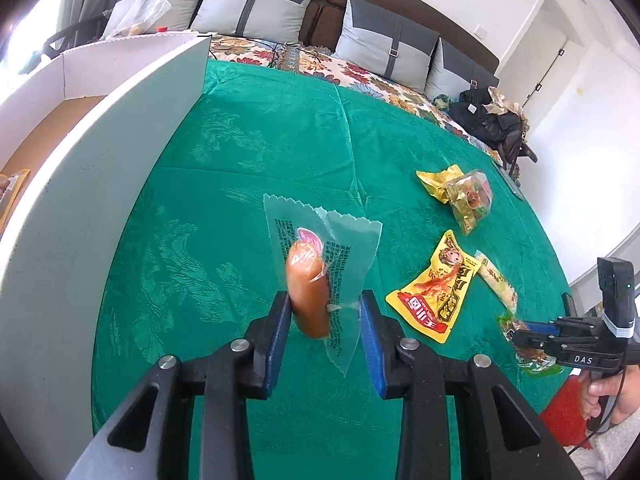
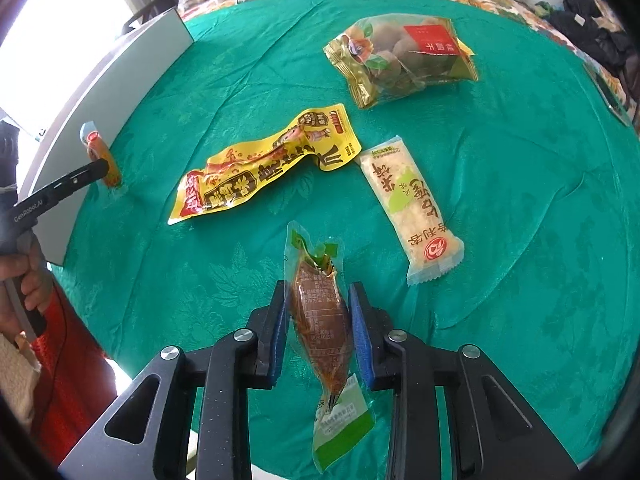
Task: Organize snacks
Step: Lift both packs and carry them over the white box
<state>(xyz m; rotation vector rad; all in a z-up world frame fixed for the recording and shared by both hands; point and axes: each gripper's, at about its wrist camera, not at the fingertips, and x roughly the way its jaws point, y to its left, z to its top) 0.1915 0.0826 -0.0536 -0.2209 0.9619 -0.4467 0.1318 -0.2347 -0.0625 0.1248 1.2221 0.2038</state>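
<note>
A glossy, embossed green tablecloth (image 2: 500, 200) is covering the table. The left gripper (image 1: 325, 304) is pinching a plump orange sausage (image 1: 308, 296) in clear crinkle-edged wrap, lifted over the cloth beside the white box (image 1: 80, 208). The right gripper (image 2: 320, 312) is clamping a brown vacuum-sealed snack (image 2: 320, 312) in a green-trimmed pouch, hanging lengthwise between its blue pads (image 2: 362, 332), near the cloth's closest edge.

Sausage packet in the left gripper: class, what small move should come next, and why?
Probably carry the sausage packet, pinched in the left gripper, leftward over the white box wall. The box stands close beside it, and another snack already lies inside.
</note>
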